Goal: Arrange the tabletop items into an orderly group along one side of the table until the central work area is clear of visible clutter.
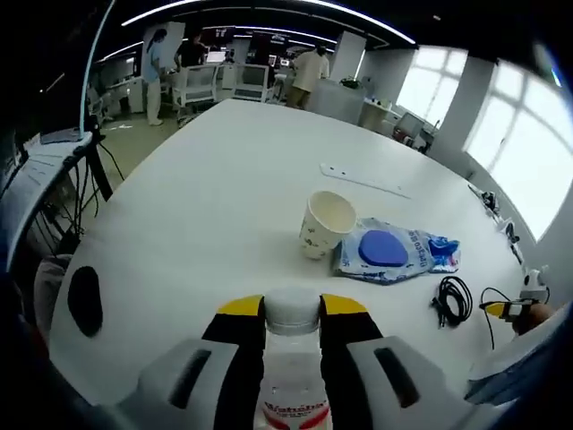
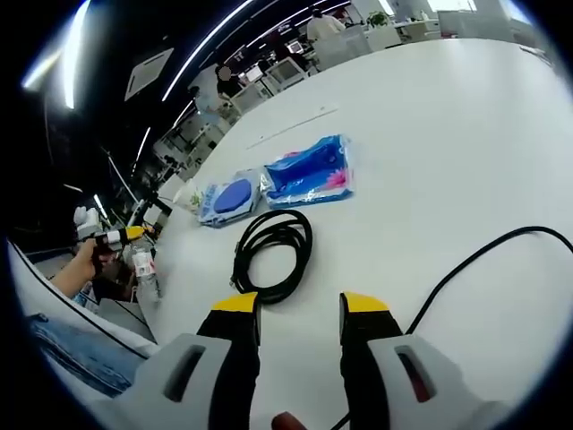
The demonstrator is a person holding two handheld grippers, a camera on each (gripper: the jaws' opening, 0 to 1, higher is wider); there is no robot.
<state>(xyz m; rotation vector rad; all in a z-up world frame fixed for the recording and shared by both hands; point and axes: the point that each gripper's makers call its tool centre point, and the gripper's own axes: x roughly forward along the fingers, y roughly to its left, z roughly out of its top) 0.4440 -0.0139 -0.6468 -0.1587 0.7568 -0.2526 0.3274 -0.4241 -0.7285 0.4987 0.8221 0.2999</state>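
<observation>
My left gripper (image 1: 293, 305) is shut on a clear water bottle (image 1: 293, 367) with a white cap and a red label, held just above the near table edge. Beyond it a paper cup (image 1: 326, 224) leans against a blue packet (image 1: 395, 253); a coiled black cable (image 1: 455, 300) lies to their right. My right gripper (image 2: 300, 305) stands open over the white table (image 2: 466, 134), nothing between its jaws. Just ahead of it lies the coiled black cable (image 2: 273, 255), then two blue packets (image 2: 228, 197) (image 2: 309, 170). At the left edge, the left gripper (image 2: 121, 236) hangs by the bottle (image 2: 143, 267).
A second black cable (image 2: 488, 255) runs along the table right of my right gripper. A thin clear strip (image 1: 365, 181) lies further back on the table. A black oval object (image 1: 84, 299) sits at the left edge. People and chairs (image 1: 197, 81) are far behind.
</observation>
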